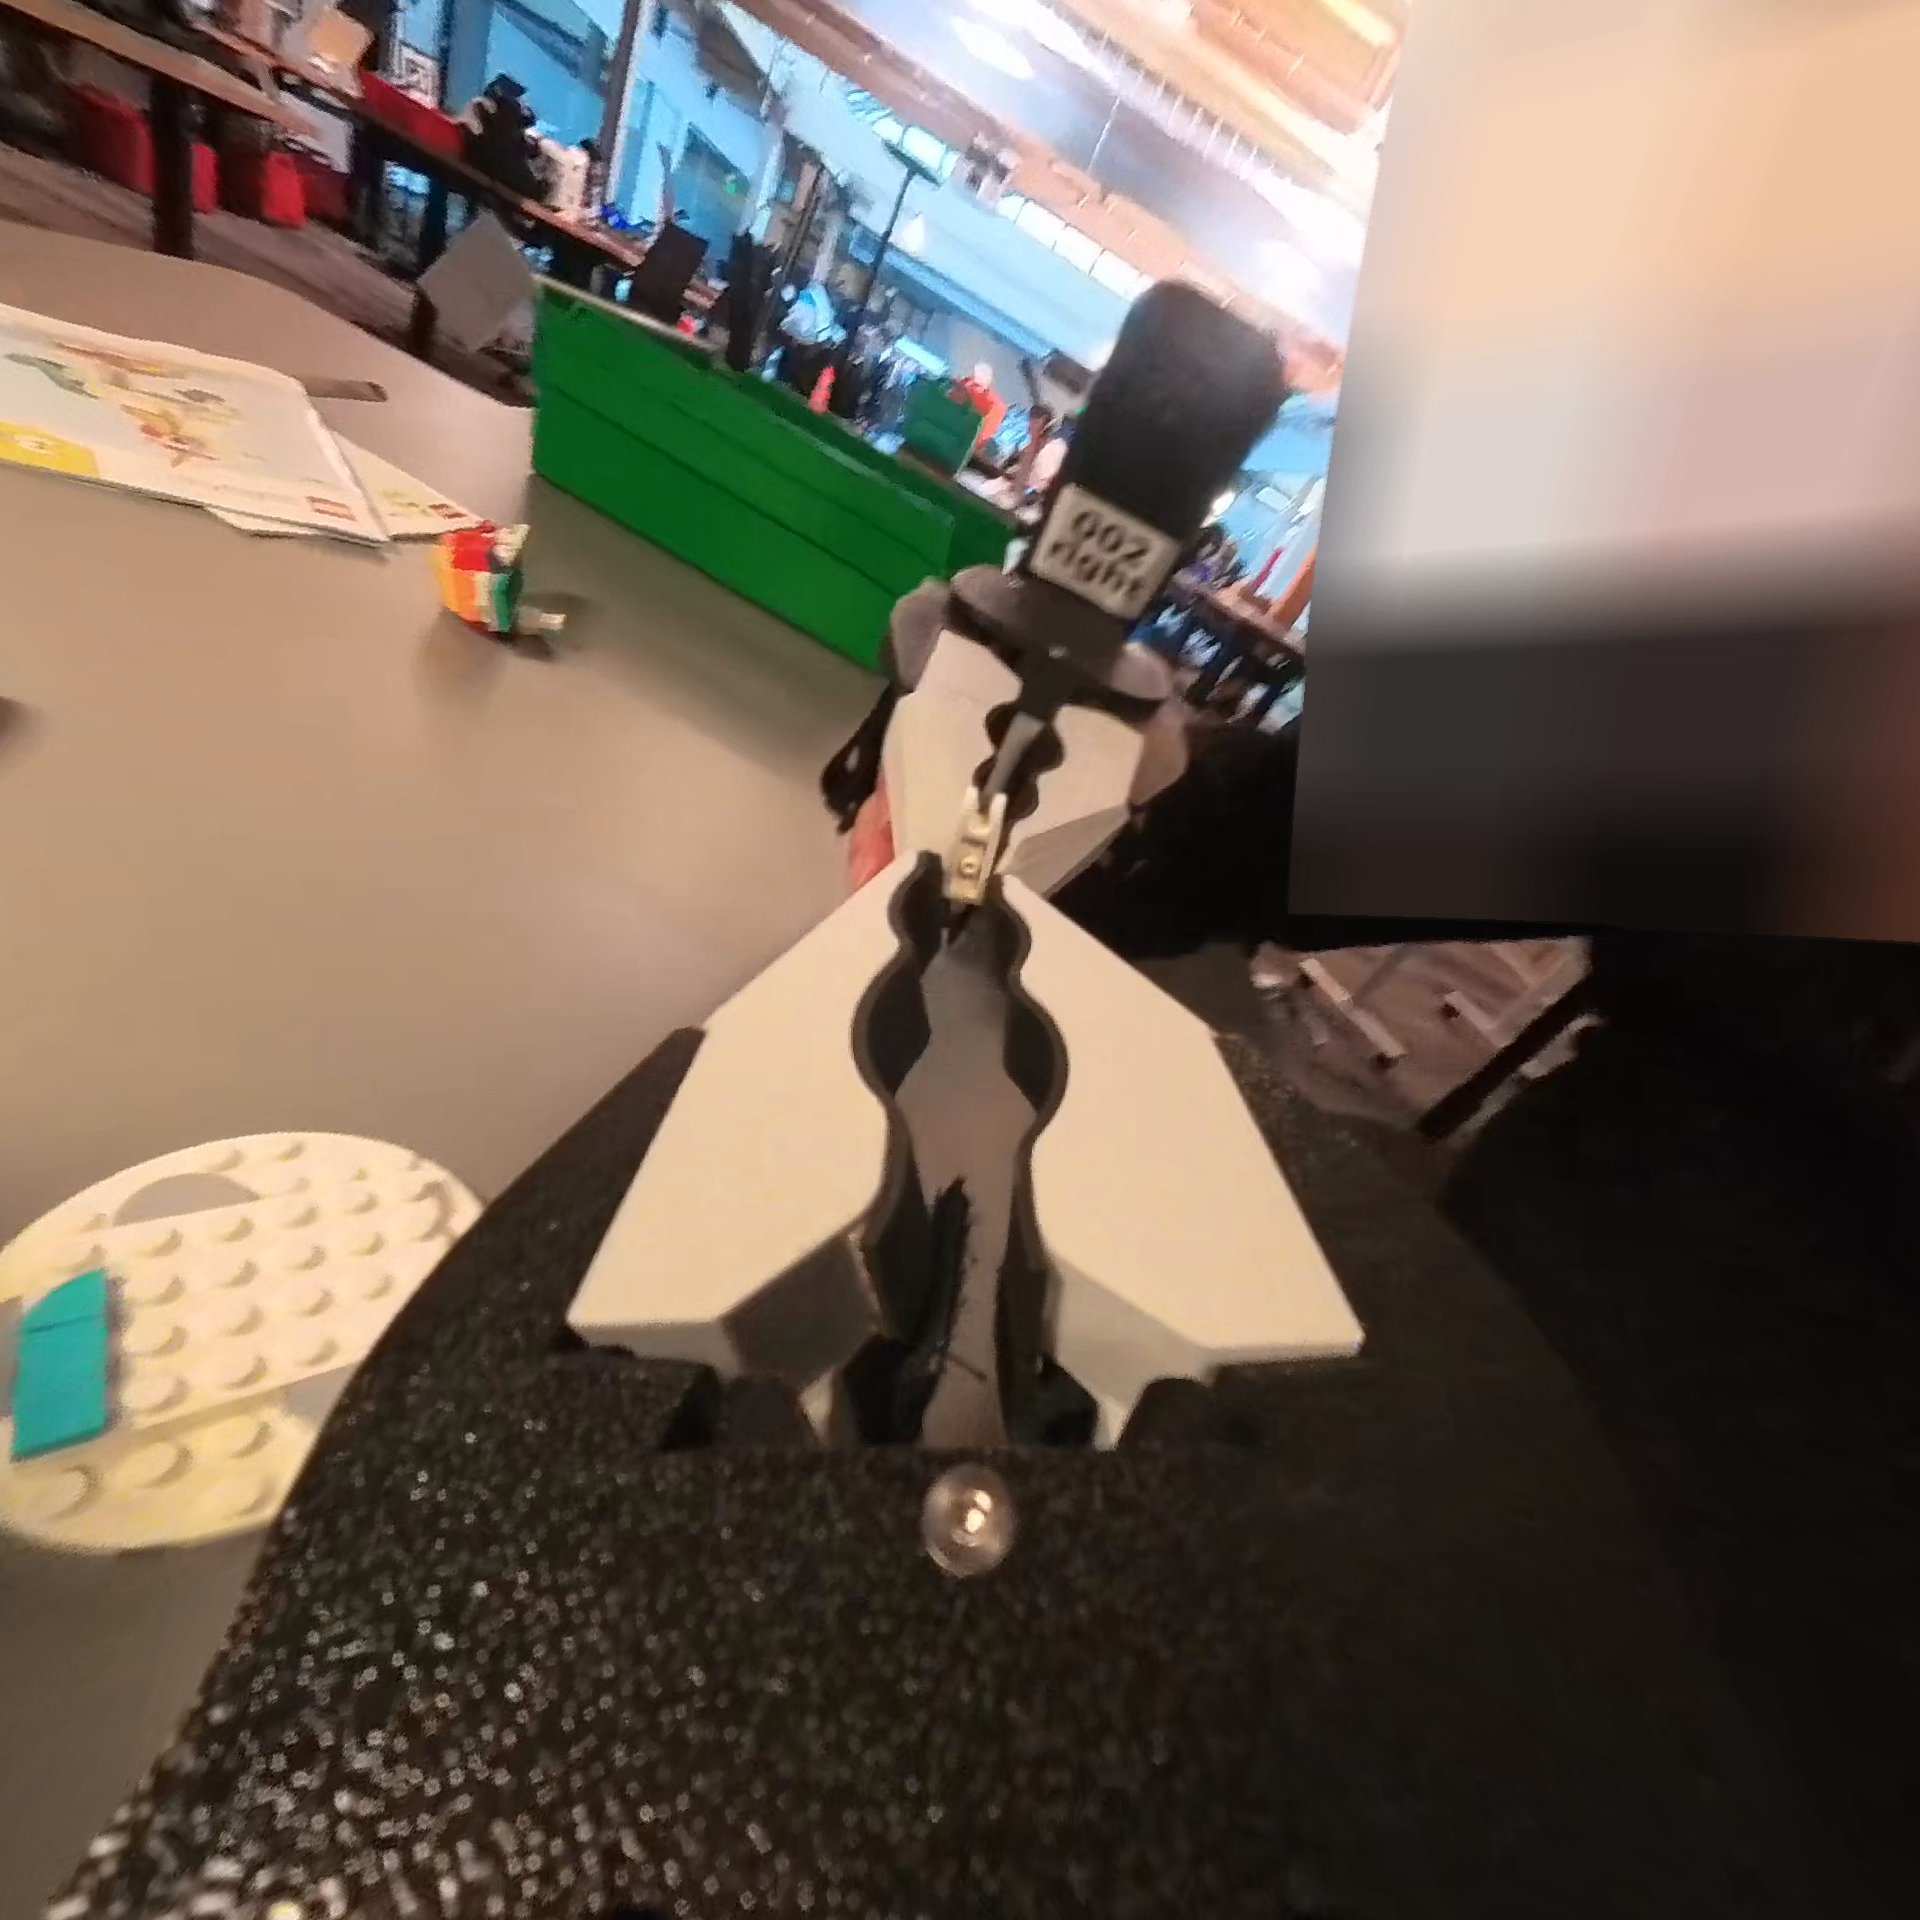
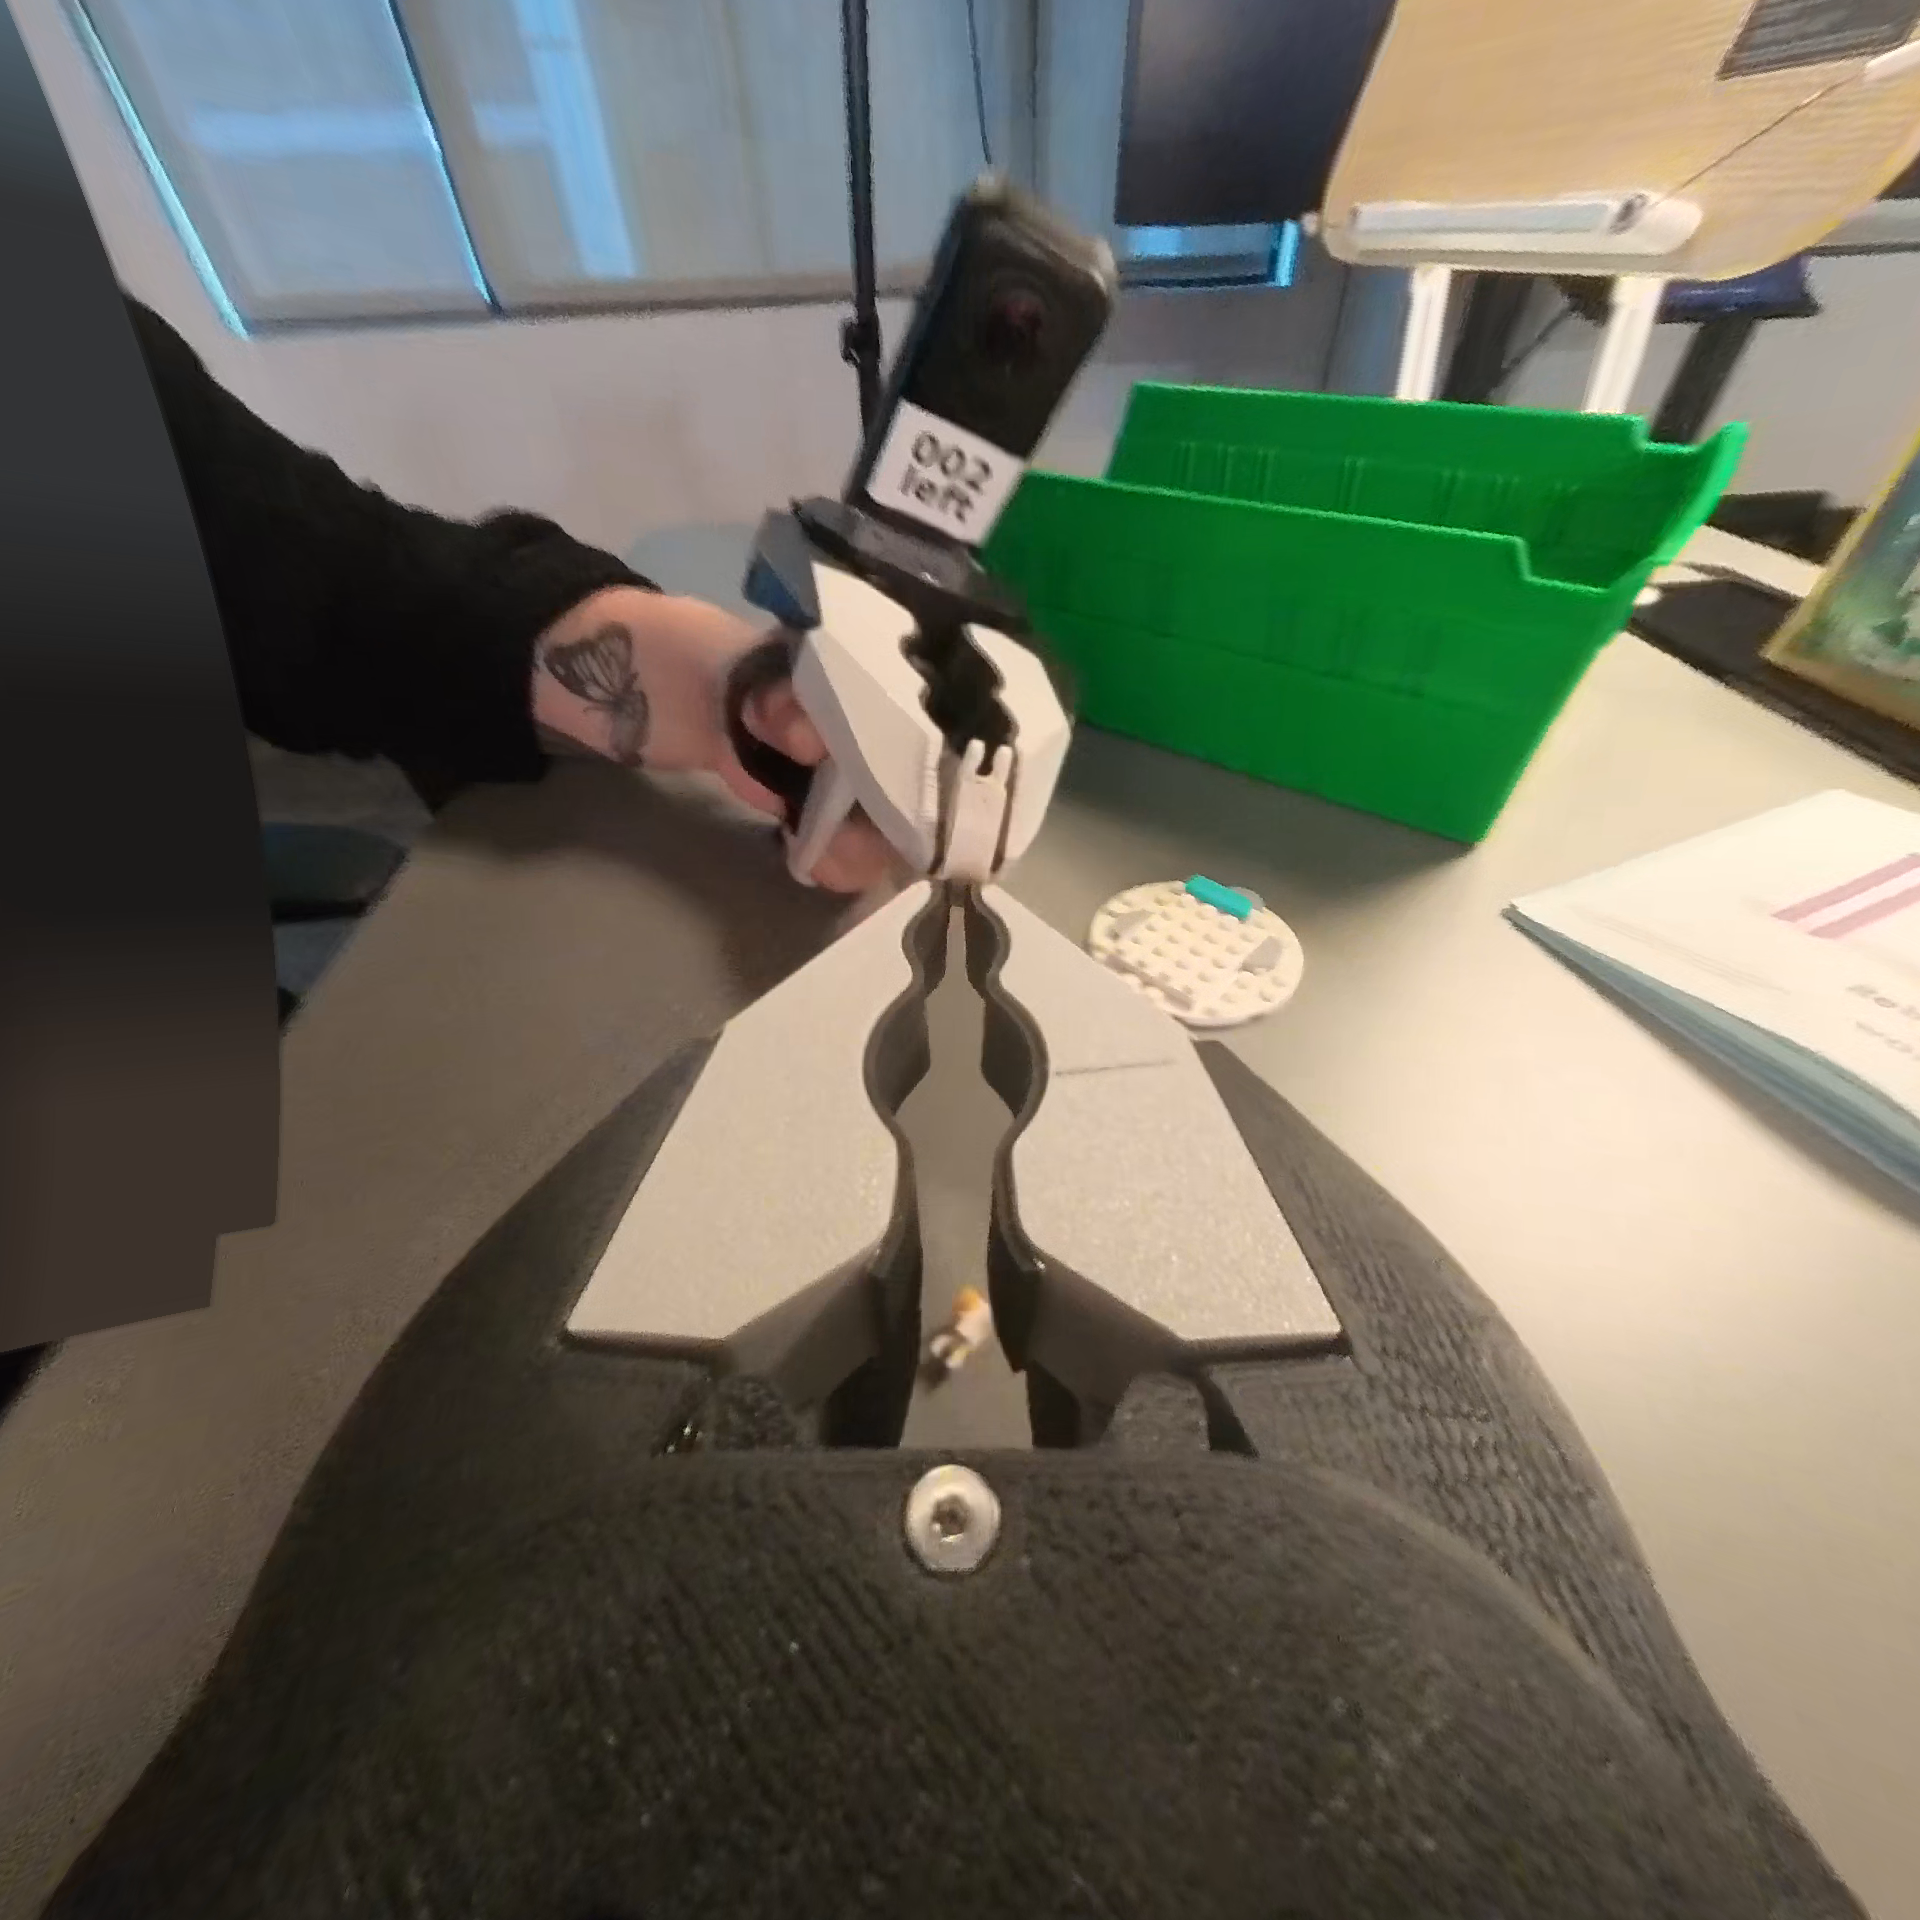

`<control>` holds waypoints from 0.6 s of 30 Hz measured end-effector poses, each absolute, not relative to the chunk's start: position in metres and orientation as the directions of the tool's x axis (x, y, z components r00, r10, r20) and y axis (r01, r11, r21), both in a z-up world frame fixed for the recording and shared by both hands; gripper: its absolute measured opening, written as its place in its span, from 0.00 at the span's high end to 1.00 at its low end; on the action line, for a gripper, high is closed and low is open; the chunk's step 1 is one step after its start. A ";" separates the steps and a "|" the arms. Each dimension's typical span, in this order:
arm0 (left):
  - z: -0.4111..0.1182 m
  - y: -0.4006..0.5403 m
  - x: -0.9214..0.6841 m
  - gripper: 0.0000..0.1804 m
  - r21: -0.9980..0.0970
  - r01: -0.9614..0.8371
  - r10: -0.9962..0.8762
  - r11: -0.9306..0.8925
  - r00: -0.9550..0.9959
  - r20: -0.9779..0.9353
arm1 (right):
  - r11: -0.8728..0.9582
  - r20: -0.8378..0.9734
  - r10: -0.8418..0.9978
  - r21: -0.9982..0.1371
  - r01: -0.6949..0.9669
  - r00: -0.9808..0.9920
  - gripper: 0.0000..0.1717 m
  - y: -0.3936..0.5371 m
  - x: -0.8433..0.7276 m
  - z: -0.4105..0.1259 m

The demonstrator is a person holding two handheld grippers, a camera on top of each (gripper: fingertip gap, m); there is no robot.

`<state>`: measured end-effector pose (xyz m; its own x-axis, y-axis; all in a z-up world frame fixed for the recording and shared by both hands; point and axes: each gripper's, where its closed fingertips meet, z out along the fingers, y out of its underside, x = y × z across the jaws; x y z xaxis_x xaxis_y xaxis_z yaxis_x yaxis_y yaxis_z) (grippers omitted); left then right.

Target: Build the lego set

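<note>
My left gripper (image 1: 956, 899) is shut on a small white clip-ended brick piece (image 1: 977, 844), which sticks out past its fingertips. The right wrist view shows the same piece (image 2: 974, 805) pinched between the left gripper's (image 2: 968, 864) dark pads, held up above the table by a hand (image 2: 675, 707). My right gripper (image 2: 954, 902) is shut, its tips directly under the white piece and close against the left gripper's tips. In the left wrist view the right gripper (image 1: 994, 795) meets the piece's far end. I cannot tell whether the right pads pinch any part of the piece.
A round white studded plate (image 1: 239, 1278) (image 2: 1195, 961) with a teal tile (image 2: 1218, 896) lies on the grey table (image 1: 416, 831). Green bins (image 2: 1351, 623) stand behind. Booklets (image 1: 156, 426) (image 2: 1766, 966), a small multicoloured brick build (image 1: 480, 577) and a tiny loose piece (image 2: 961, 1335) lie about. Left and right tips are no more than a few centimetres apart. About 11 cm separates my right fingertips from the round white studded plate (image 2: 1195, 961). It turns up in the left wrist view (image 1: 337, 1238) as well.
</note>
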<state>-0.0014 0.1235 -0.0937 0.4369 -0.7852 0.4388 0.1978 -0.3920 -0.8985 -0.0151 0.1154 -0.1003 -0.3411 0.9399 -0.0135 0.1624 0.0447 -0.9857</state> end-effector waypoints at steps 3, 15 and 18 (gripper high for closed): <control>-0.106 0.136 -0.010 0.97 -0.941 0.077 -0.736 -0.330 0.602 0.308 | 0.278 0.230 0.947 -0.936 0.216 -0.223 1.00 0.133 -0.019 -0.112; -0.147 0.151 -0.017 0.89 -0.362 -0.925 -0.361 0.113 0.301 -0.883 | 0.806 0.870 0.451 -0.301 0.510 -0.199 1.00 0.161 -0.019 -0.149; -0.144 0.154 -0.019 0.96 -0.330 -0.938 -0.330 0.103 0.281 -0.901 | 0.821 0.886 0.410 -0.255 0.512 -0.217 1.00 0.160 -0.019 -0.150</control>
